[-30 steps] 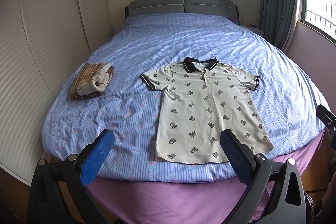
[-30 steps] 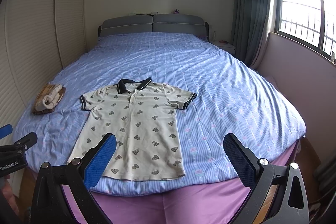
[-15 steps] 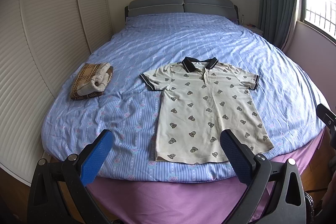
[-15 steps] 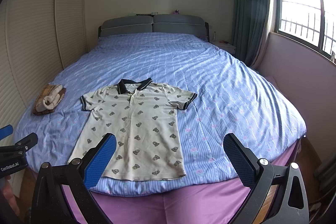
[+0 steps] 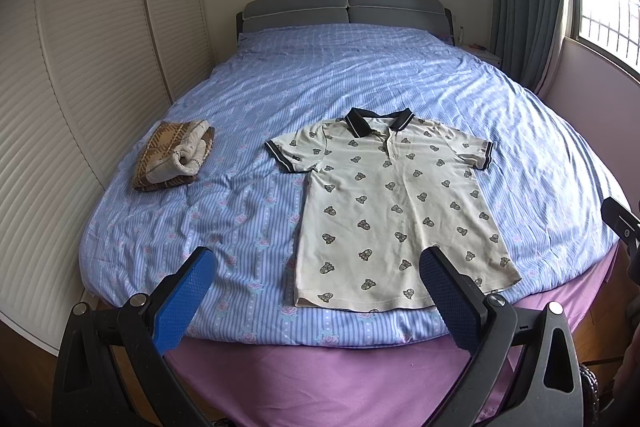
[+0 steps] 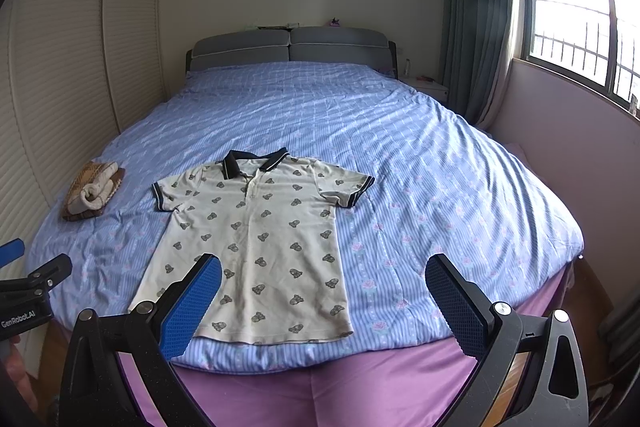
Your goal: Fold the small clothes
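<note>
Lying flat on the bed [image 5: 400,67] with its collar far away, the shirt [image 5: 394,211] waited just ahead of the wide-open left hand-held gripper [image 5: 316,303] and right hand-held gripper [image 6: 324,303].

Left gripper [image 5: 316,297] jaws wide apart, empty; right gripper [image 6: 322,301] likewise, level alongside.

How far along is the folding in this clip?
Done: one brown-and-cream garment sits folded on the bed. In hand: nothing; left gripper and right gripper are open, above the bed's foot. Left: the polo shirt lies flat, unfolded.
</note>
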The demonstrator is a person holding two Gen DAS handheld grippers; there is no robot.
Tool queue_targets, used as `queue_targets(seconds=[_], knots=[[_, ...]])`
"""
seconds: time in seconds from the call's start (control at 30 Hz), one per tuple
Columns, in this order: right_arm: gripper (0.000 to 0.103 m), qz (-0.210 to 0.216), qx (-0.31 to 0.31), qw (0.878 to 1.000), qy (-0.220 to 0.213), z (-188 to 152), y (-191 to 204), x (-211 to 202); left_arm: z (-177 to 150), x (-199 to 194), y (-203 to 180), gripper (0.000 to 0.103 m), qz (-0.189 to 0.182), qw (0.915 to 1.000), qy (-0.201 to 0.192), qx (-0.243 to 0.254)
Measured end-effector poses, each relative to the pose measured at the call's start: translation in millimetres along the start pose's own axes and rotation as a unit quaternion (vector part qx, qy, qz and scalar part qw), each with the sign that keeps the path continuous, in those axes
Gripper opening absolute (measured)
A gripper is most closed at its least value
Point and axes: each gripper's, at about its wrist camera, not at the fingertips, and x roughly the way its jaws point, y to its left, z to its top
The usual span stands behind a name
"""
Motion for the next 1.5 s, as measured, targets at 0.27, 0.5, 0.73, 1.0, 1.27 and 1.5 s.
queue_targets(seconds=[0.27, 0.5, 0.73, 1.0, 1.27, 1.5], knots=[[0.103, 0.000, 0.001, 1.000, 0.001, 0.9, 0.4, 0.8, -0.1, -0.1, 0.3, 0.103, 0.001, 1.0000, -0.001, 0.000], [0.103, 0.001, 0.000, 1.000, -0.001, -0.7, -0.1, 3.4, -2.6, 0.5, 1.8, 0.103, 0.000, 1.0000, -0.003, 0.007], [0.103, 0.002, 0.001, 1.000, 0.000, 14.1, -0.6, 18.2, 12.6, 13.8, -6.4, 0.103, 0.002, 0.9998, -0.016, 0.011], [0.103, -0.002, 0.012, 1.000, -0.007, 38.2, -20.2, 68.1, 50.2, 55.4, -43.6, 0.103, -0.003, 0.9993, -0.026, 0.025], [0.102, -0.002, 0.038, 0.999, 0.012, 64.2, -46.1, 141.2, 92.1, 112.3, -90.9, 0.103, -0.026, 0.9987, -0.036, 0.027], [0.088, -0.002, 0.038, 0.999, 0.016, 84.3, -65.8, 211.6, 121.7, 183.7, -129.4, 0.103, -0.026, 0.9991, -0.028, 0.022]])
